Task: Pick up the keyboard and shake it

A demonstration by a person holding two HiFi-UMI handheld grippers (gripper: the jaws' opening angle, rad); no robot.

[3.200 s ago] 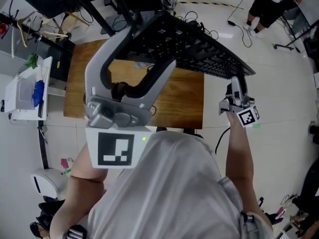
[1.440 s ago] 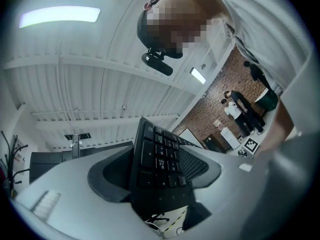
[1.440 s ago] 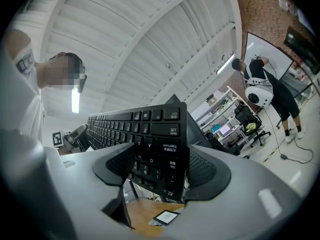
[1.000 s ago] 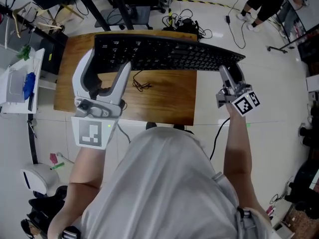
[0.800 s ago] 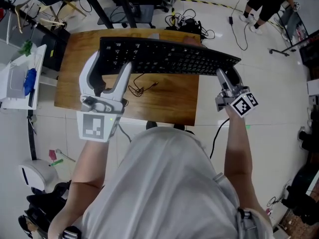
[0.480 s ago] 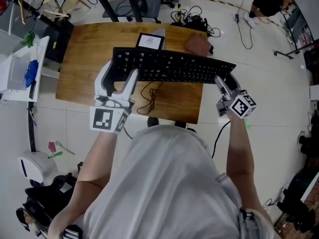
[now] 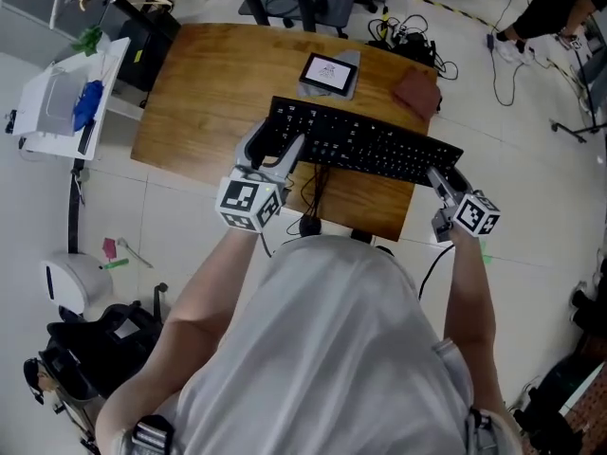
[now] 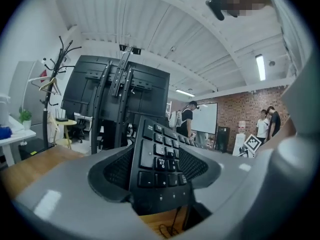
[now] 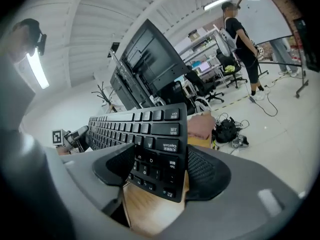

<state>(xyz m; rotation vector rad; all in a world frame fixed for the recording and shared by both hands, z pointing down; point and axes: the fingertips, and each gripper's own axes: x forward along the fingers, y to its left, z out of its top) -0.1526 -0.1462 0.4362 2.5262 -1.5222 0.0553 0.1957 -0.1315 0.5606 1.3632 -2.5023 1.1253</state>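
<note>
A wooden table [image 7: 190,102] stands on a pale tiled floor, in a room with a ribbed white ceiling and a brick wall [image 8: 240,109] at the back.

The left gripper [image 7: 275,142] is clamped on the numpad end of the black keyboard [image 7: 370,145]. In the left gripper view its ribbed pads [image 8: 117,171] press on both sides of that end. The right gripper [image 7: 441,176] grips the opposite end. In the right gripper view its pads [image 9: 207,176] close on the Caps Lock and Tab corner.

The keyboard hangs between the two grippers over the near part of the table, keys up, and its right end reaches past the table's edge. Both gripper views show bare wood under the held ends, and a thin cable [image 7: 308,192] trails beneath.

Only the head view shows the small tablet [image 7: 328,72] lying flat beyond the keyboard, and a white stand [image 7: 57,140] to the left. The stand carries a clear tray and a blue object [image 7: 87,102]; I cannot tell whether the blue object lies in the tray.

A brown cloth [image 7: 415,91] lies near the table's far right corner, and the right gripper view also shows it. The gripper views alone show large black monitors [image 9: 150,59], a coat rack [image 8: 57,74] and a standing person [image 9: 242,39].
</note>
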